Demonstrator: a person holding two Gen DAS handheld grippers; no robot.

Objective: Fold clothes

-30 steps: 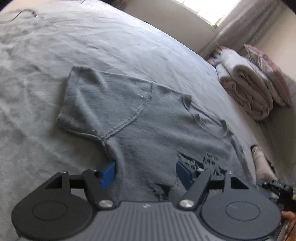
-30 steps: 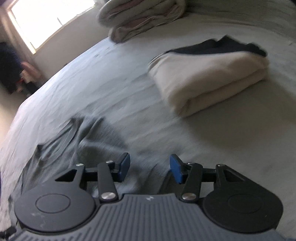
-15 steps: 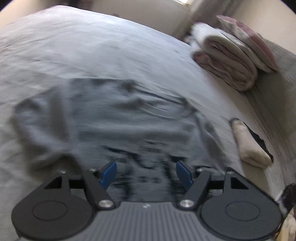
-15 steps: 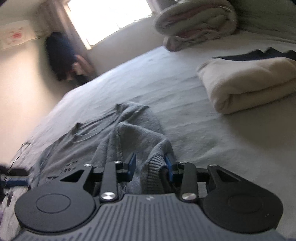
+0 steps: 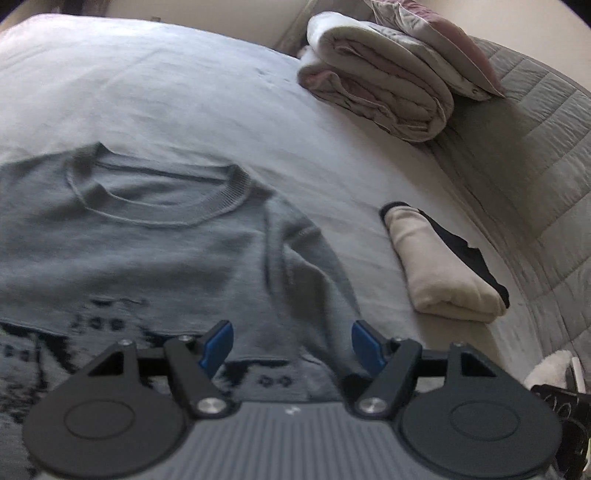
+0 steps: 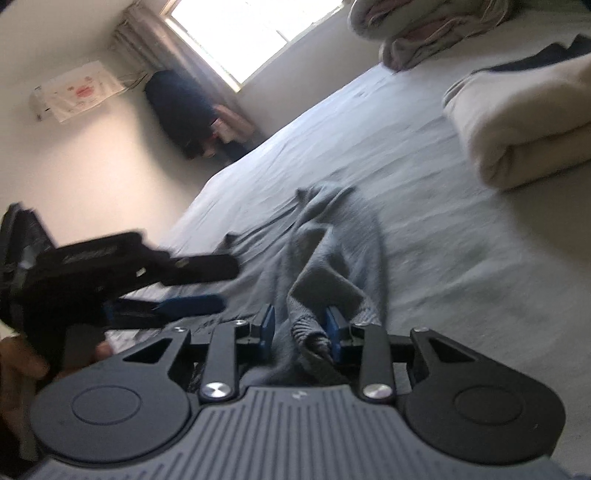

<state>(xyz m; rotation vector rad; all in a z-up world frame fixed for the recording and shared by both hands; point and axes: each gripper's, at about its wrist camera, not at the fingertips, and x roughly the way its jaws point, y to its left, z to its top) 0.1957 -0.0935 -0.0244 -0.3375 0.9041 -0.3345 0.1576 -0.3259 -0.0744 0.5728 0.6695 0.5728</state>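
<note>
soft daylight from a blown-out window [image 6: 236, 35], motion blur, fisheye-bent edges

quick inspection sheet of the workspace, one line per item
surface: bed sheet, light grey, wrinkled.
job's things: grey sweater spread flat, neckline away from the left camera, dark print near its hem; one sleeve lifted and bunched.
clutter: folded cream garment on a dark one, right of the sweater and apart from it; rolled quilt and pillow by the padded headboard.
grippers: left gripper open above the sweater's hem; right gripper shut on the sleeve cuff.
cables: nothing seen.
surroundings: window, wall poster, dark clothing hanging in the corner.
</note>
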